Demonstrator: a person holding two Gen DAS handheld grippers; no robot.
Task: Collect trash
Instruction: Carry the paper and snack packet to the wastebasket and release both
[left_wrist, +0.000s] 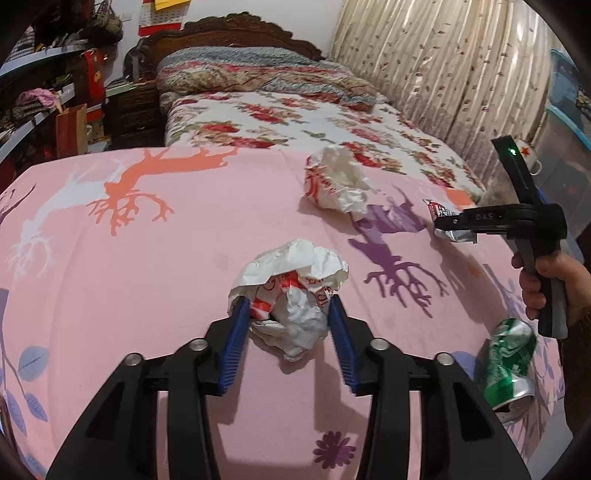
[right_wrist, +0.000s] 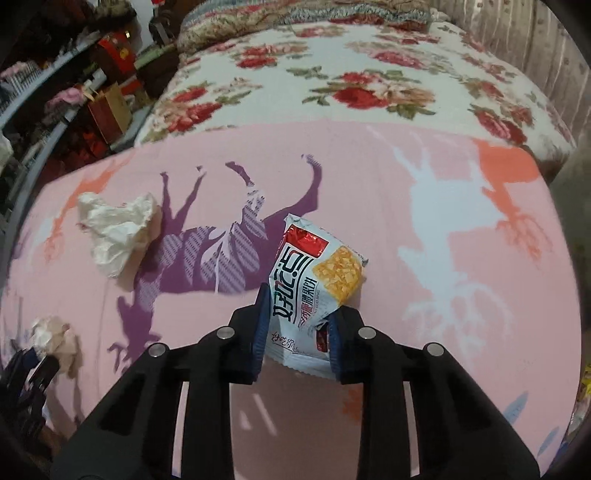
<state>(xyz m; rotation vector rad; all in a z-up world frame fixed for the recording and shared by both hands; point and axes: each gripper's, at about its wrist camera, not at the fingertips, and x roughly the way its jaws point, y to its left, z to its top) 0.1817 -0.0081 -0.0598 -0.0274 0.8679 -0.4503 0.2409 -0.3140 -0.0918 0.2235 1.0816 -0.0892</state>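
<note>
Pink deer-print blanket (left_wrist: 155, 258) over a bed. Nearest: left gripper (left_wrist: 287, 308), blue pads clamped on a crumpled red-and-white paper wad (left_wrist: 295, 291); crushed green can (left_wrist: 511, 362) lying to its right. Right gripper (right_wrist: 297, 321), pinched shut on a biscuit wrapper (right_wrist: 314, 273). Farther: second crumpled wrapper (left_wrist: 338, 181) loose on the blanket. Beyond: floral bedspread (left_wrist: 295, 122), curtain (left_wrist: 443, 74).

snack packet (right_wrist: 317, 280) printed with Chinese characters
</note>
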